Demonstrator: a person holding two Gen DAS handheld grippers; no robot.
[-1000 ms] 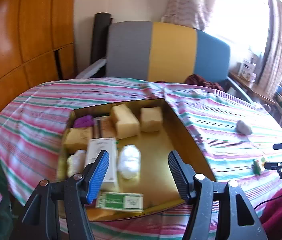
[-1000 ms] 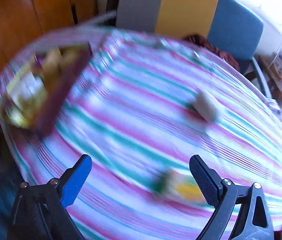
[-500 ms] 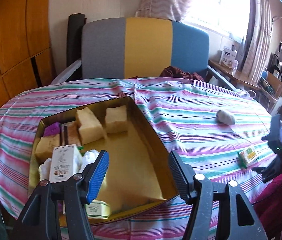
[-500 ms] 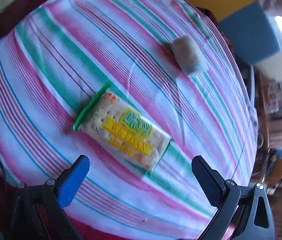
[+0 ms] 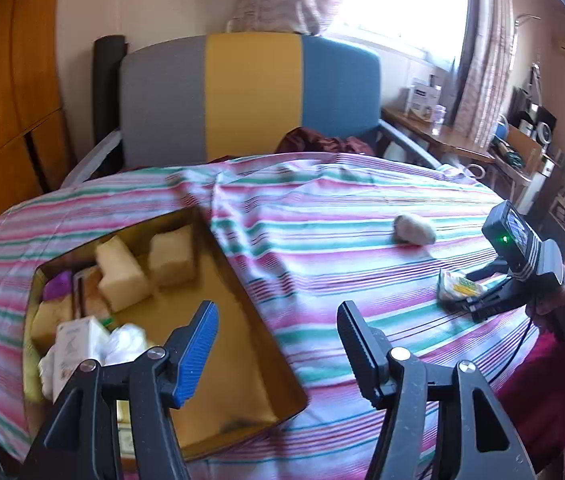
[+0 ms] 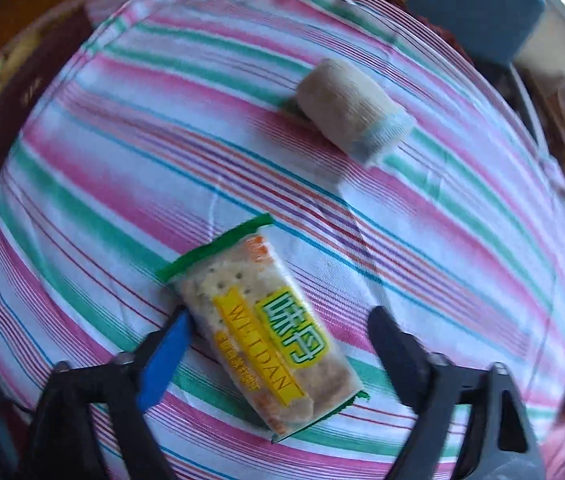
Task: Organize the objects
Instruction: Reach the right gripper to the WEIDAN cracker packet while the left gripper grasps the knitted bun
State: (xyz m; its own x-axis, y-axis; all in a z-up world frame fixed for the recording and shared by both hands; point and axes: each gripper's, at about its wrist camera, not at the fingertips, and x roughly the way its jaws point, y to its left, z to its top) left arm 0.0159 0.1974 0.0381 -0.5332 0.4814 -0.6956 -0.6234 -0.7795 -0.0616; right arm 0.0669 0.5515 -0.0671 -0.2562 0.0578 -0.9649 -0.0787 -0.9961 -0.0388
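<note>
Cracker packet, clear plastic, green-edged (image 6: 266, 356): bracketed at 6 o'clock by right gripper (image 6: 278, 332), jaws spread. Slippage judged likely if pinched off-centre. Left gripper (image 5: 276, 336) spread, empty.

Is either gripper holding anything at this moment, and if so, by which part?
Nothing is held. The right gripper is open astride the cracker packet, which lies flat on the tablecloth. The left gripper is open and empty.

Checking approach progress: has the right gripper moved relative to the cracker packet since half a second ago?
Yes. The right gripper has closed in on the cracker packet, which now lies between its open fingers on the striped tablecloth.
</note>
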